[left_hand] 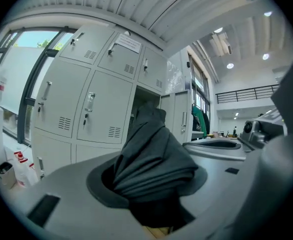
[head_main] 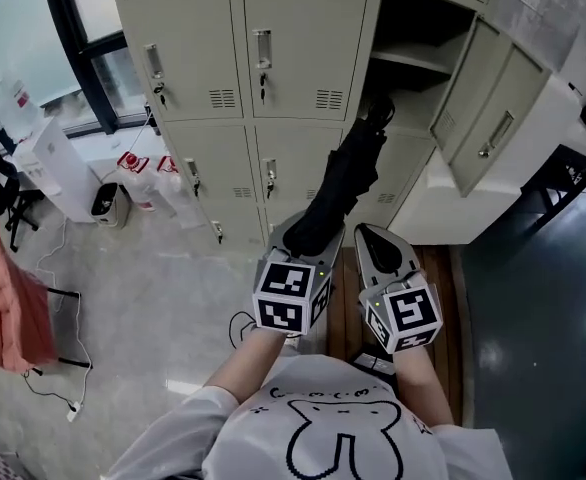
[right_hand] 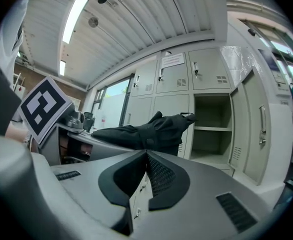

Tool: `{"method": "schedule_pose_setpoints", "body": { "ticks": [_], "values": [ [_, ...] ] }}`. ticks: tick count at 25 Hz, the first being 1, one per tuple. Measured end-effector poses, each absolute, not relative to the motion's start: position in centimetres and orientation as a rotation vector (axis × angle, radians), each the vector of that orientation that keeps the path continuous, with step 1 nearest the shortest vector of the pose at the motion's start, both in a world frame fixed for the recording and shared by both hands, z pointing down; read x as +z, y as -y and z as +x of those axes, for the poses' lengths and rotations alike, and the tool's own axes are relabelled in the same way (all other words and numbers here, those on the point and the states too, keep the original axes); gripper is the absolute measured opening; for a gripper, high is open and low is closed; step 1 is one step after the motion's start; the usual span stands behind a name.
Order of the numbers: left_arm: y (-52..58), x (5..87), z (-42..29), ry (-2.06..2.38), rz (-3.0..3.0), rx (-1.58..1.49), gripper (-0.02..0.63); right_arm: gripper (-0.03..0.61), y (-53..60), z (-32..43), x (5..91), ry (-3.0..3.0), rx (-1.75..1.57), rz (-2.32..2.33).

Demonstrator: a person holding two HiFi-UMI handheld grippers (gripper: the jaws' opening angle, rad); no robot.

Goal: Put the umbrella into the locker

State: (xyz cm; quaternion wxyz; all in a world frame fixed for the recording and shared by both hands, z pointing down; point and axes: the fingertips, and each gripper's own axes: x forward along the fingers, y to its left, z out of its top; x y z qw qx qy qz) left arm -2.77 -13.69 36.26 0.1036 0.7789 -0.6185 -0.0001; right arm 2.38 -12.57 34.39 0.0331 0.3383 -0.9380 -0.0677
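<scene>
The pale stone floor [head_main: 153,298] spreads to the left of the left tongs [head_main: 308,236]. Far on that side a small white bin [head_main: 110,204] and bottles with red labels [head_main: 145,171] stand on it, and thin cables [head_main: 45,390] lie there. Under the right tongs [head_main: 373,238] is a wooden strip [head_main: 455,308], and to its right a dark floor [head_main: 543,348].

Black umbrella [head_main: 339,190], beige lockers [head_main: 303,28], salmon-pink cloth [head_main: 13,303], pale grey floor [head_main: 158,303]

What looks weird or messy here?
One locker door on the right hangs open while the others are shut. The black umbrella is clamped in the left tool, tilted toward that open locker. A loose cable trails across the floor at the left.
</scene>
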Motion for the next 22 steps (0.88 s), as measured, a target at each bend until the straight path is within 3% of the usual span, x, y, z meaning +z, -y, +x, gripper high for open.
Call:
{"method": "schedule_pose_setpoints", "body": {
  "ticks": [8, 22],
  "values": [
    [22.9, 37.1, -3.4, 1.587, 2.327, 0.006, 0.225, 0.026, 21.0, 2.1, 33.8, 2.804, -0.157, 1.275],
    [33.2, 38.8, -2.3, 1.578, 2.232, 0.087, 0.225, 0.026, 28.9, 3.3, 34.6, 2.686, -0.127, 1.419]
  ]
}}
